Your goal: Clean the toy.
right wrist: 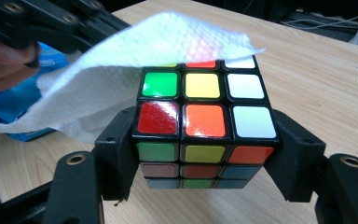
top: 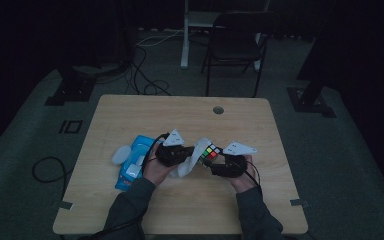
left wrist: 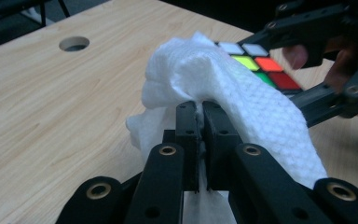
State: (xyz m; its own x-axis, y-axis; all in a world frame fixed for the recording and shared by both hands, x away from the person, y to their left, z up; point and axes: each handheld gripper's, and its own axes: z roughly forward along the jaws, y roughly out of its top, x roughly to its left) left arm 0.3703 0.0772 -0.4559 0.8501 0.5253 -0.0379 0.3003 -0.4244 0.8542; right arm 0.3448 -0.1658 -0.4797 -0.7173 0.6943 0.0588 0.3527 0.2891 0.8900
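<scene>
A scrambled puzzle cube (right wrist: 204, 116) with coloured stickers sits clamped between the two black jaws of my right gripper (right wrist: 205, 154), held just above the table. A white paper towel (left wrist: 223, 88) is pinched in my left gripper (left wrist: 199, 116) and lies draped over the cube's far top edge (left wrist: 261, 65). In the high view the left gripper (top: 176, 152) and the right gripper (top: 225, 162) face each other over the table's middle, with the cube (top: 210, 151) and the towel (top: 192, 160) between them.
A blue wipes packet (top: 132, 167) with a white lid (top: 121, 154) lies left of the hands on the wooden table (top: 130, 107). A round cable hole (top: 218, 110) is near the far edge. A dark chair (top: 235, 45) stands beyond the table.
</scene>
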